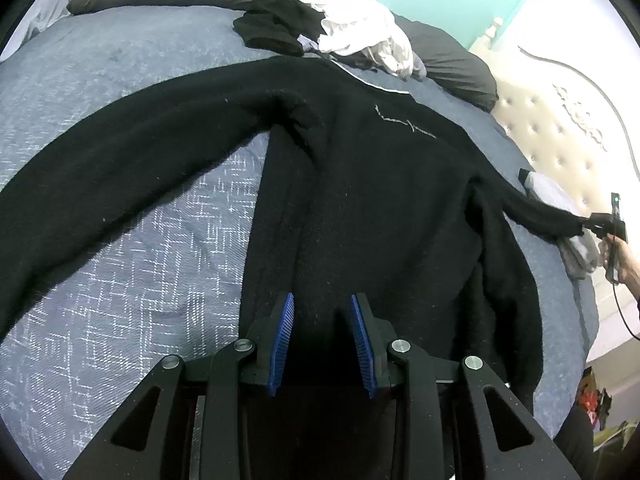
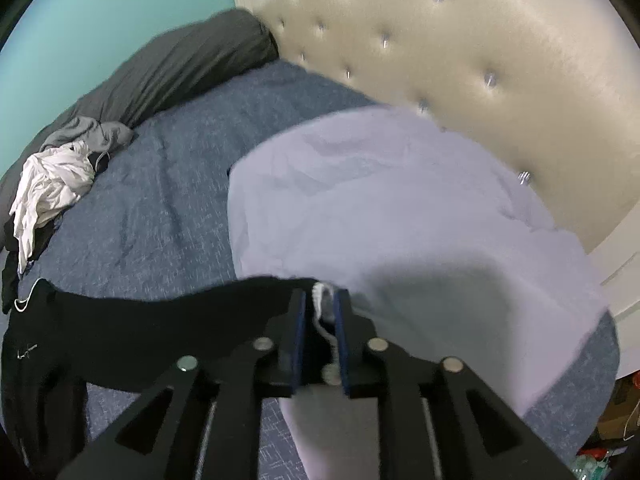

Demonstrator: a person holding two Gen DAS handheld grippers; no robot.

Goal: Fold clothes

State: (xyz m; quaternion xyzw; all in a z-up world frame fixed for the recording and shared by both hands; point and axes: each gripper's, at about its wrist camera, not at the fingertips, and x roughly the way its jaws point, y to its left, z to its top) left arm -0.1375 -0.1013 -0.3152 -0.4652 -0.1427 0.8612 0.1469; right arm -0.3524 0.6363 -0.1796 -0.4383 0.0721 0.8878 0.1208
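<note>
Black sweater (image 1: 360, 184) spread front-up on the bed (image 1: 120, 260), one sleeve out left, the other pinched at its cuff in the right gripper (image 2: 322, 300), clamped tight. Left gripper (image 1: 322, 312) agape over the hem, holding nothing. Best kept taut, sleeve carried flat across the chest. Chest script (image 1: 404, 122) too small to read

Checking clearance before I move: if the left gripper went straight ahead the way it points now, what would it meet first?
Most likely the black sweater: the open left gripper points along its body, spread on the blue bedspread. How high it hovers is unclear.
</note>
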